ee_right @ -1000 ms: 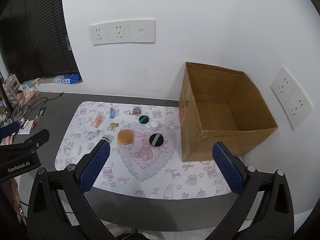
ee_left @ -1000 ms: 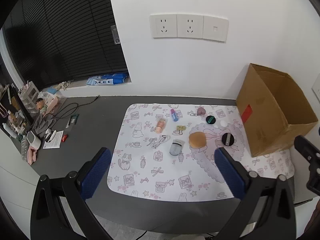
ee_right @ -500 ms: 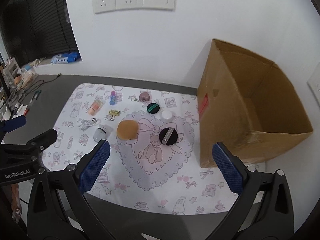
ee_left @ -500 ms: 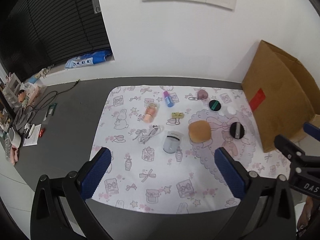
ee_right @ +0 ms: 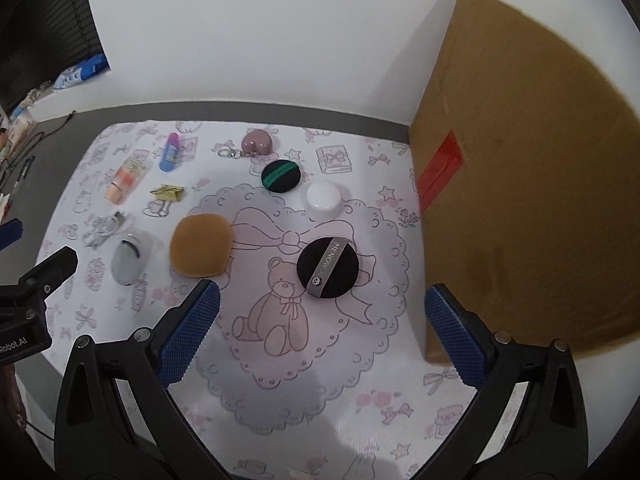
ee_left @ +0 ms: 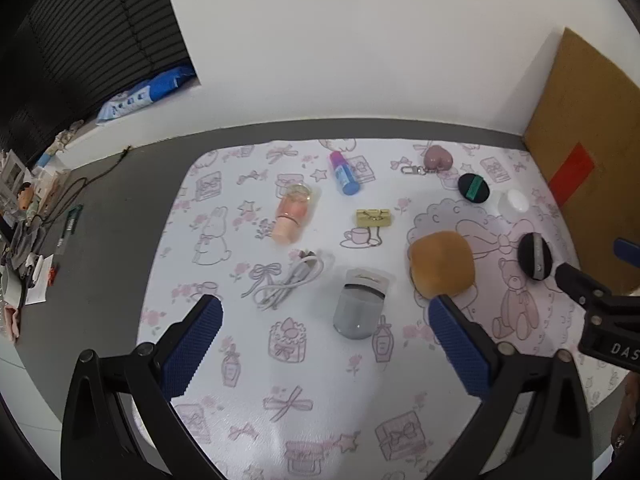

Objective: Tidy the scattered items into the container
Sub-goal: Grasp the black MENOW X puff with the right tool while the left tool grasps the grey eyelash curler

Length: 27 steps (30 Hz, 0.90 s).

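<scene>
Both grippers, L (ee_left: 324, 320) & R (ee_right: 322, 308), dropped closer to mat (ee_right: 360, 420), jaws apart, empty.

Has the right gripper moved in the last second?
Yes. The right gripper has come down and forward toward the mat: the black puff and box loom larger.
</scene>
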{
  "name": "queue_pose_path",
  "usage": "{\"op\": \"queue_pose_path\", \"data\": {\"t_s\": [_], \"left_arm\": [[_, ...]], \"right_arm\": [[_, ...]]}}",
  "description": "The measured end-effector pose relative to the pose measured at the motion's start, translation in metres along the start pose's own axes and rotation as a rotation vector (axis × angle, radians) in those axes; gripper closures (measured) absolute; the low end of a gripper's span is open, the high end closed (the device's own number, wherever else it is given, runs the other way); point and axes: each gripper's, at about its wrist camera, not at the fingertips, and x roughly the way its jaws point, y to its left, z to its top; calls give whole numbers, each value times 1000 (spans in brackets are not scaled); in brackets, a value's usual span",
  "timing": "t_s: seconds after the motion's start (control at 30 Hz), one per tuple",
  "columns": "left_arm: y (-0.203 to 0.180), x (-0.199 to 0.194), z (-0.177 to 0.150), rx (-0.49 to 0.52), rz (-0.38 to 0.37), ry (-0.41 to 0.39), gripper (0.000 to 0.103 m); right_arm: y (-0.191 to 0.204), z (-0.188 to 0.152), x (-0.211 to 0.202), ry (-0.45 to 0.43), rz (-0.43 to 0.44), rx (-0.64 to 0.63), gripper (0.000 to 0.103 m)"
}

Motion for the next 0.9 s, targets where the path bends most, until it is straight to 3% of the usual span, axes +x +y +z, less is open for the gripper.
{"op": "queue_pose_path", "data": {"t_s": [0.43,0.7,0.9], "left_arm": [[-13,65,-5,17,-15,37,0],[-15,81,-12,10,-22,39,0],[-10,86,-12,-35,-68,29,0]], "right_arm": [[-2,-5,83,66,-1,4,0],[-8,-7,97,61,51,42,0],[-6,-7,97,45,57,26,0]]}}
